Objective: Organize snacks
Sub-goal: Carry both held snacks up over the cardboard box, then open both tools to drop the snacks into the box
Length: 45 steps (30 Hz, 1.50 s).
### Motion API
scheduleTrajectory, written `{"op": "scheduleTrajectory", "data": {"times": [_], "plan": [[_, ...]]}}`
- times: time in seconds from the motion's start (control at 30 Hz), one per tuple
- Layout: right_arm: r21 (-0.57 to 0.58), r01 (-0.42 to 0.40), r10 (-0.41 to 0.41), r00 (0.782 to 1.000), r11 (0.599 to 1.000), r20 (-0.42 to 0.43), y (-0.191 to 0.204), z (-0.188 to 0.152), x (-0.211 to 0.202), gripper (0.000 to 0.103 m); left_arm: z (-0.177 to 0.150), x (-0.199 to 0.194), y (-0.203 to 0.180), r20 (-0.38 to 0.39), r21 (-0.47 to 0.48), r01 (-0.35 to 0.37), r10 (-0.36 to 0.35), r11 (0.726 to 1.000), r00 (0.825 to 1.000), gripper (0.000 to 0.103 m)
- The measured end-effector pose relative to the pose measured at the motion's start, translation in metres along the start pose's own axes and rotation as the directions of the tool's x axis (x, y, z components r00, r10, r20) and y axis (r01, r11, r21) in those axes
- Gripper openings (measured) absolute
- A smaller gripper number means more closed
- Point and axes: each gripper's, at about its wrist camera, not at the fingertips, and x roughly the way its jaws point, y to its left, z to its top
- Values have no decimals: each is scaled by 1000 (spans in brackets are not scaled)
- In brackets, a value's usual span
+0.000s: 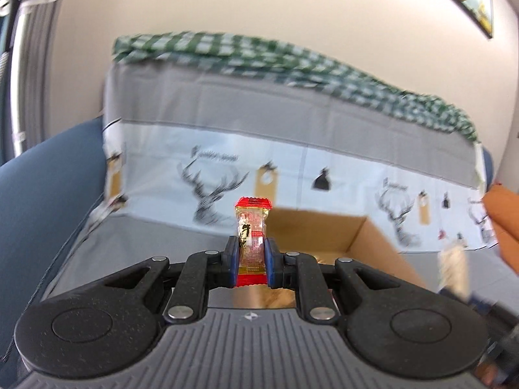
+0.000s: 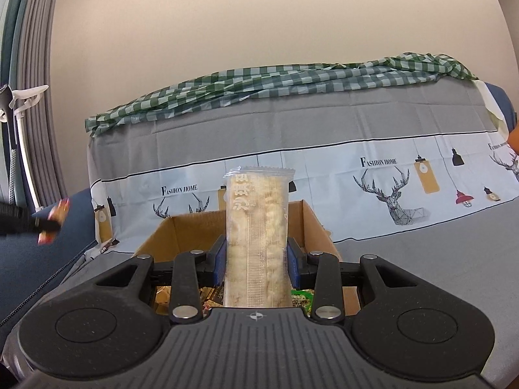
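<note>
My left gripper (image 1: 252, 261) is shut on a small red-and-gold wrapped candy (image 1: 252, 227), held upright above the near left corner of an open cardboard box (image 1: 363, 243). My right gripper (image 2: 256, 261) is shut on a long clear pack of pale crisp snack (image 2: 256, 227), held upright over the same box (image 2: 191, 233). Several snack packets (image 2: 300, 300) lie inside the box. The right gripper's snack shows blurred at the right of the left wrist view (image 1: 454, 267). The left gripper with its candy shows blurred at the left of the right wrist view (image 2: 53, 215).
The box sits on a sofa covered by a grey and white deer-print cloth (image 2: 389, 194). A green checked cloth (image 2: 259, 84) lies along the sofa back. A blue sofa arm (image 1: 42, 188) is to the left. An orange cushion (image 1: 506, 214) is at the right.
</note>
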Motion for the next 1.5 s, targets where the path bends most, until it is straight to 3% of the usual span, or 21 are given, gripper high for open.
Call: {"op": "scheduleTrajectory", "data": {"times": [0.27, 0.57, 1.5], "plan": [[-5, 1, -1, 1000, 1000, -6, -2, -2, 3, 38, 23, 9, -47, 27, 33, 74, -75, 997, 997, 17], [-4, 2, -2, 1000, 1000, -7, -3, -2, 4, 38, 22, 17, -71, 16, 64, 108, -110, 992, 994, 17], [-1, 4, -4, 1000, 1000, -9, -1, -3, 5, 38, 16, 22, -83, -1, 93, 136, -136, 986, 991, 17]]}}
